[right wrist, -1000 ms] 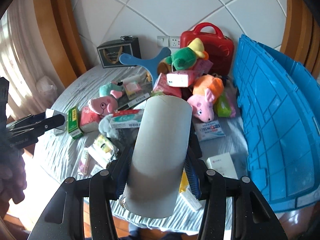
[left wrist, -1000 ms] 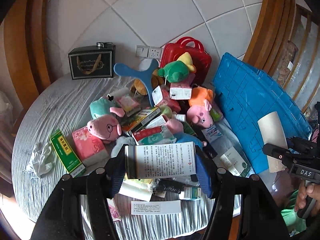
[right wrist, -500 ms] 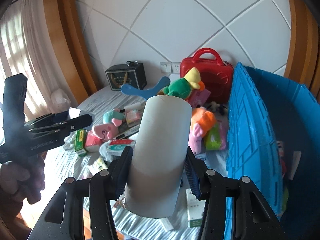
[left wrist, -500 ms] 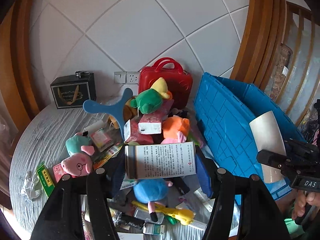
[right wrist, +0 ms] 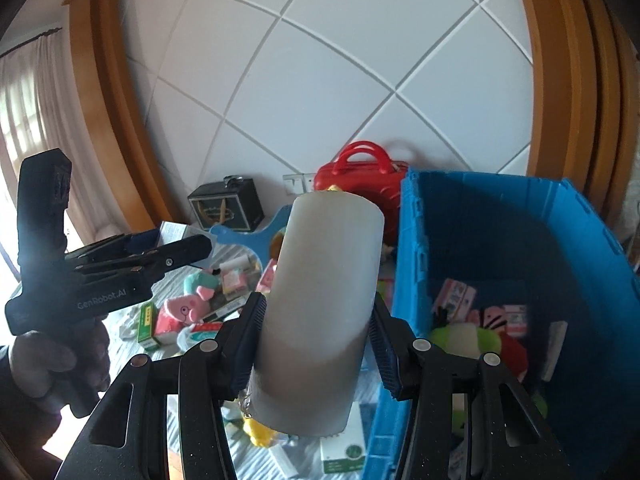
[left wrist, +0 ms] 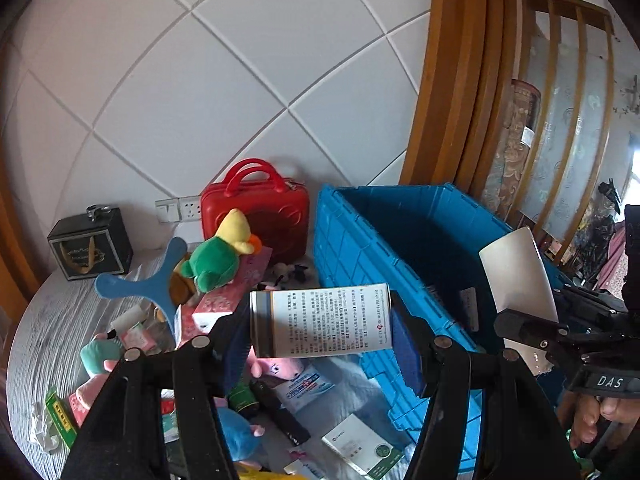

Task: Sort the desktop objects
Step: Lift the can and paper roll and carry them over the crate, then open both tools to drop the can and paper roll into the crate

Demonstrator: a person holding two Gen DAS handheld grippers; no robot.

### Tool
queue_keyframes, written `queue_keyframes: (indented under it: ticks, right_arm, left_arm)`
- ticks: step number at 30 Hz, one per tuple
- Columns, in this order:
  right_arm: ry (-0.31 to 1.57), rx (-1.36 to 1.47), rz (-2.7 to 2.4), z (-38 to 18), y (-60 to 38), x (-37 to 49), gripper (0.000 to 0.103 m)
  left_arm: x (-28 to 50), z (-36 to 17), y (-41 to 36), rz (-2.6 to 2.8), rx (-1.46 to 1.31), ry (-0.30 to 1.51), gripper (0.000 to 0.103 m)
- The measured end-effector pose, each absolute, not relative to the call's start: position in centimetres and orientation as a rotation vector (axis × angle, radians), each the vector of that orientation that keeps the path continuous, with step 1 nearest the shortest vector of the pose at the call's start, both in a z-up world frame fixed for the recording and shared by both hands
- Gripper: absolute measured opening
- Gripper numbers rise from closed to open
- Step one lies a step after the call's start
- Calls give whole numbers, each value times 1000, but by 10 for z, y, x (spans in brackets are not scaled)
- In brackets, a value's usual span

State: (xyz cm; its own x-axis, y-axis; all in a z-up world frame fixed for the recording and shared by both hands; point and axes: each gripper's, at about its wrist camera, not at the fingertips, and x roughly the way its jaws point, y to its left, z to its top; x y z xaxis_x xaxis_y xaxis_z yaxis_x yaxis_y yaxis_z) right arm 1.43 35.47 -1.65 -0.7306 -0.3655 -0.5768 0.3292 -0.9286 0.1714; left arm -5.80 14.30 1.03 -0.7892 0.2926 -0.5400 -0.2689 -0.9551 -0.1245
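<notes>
White diamond-tiled wall panels, framed by curved wooden trim, back a round table (left wrist: 52,320) under a grey cloth, crowded with soft toys and small boxes. Along the table's right edge stands a blue crate (left wrist: 360,248), open-topped, with a few packets and plush pieces already lying on its floor. At the back edge, against the wall, sit a red case (left wrist: 256,208) and a black gift box (left wrist: 90,246), well apart. The left gripper (left wrist: 320,322) is clamped on a printed medicine box (left wrist: 320,320) held crosswise, raised over the table next to the crate's near wall. The right gripper (right wrist: 316,324) pinches a white cardboard tube (right wrist: 320,304) — upright between its blue pads — just beside the crate's left wall. A hand (right wrist: 52,364) grips the left tool's handle.
</notes>
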Motion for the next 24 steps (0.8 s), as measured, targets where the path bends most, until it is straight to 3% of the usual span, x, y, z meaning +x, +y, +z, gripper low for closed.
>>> queue_keyframes:
  ticks: [24]
  right_arm:
    - [-368,987,-2994,-25,562,25,50]
  left_arm:
    - [-110,24,387,2330,-759,180,61]
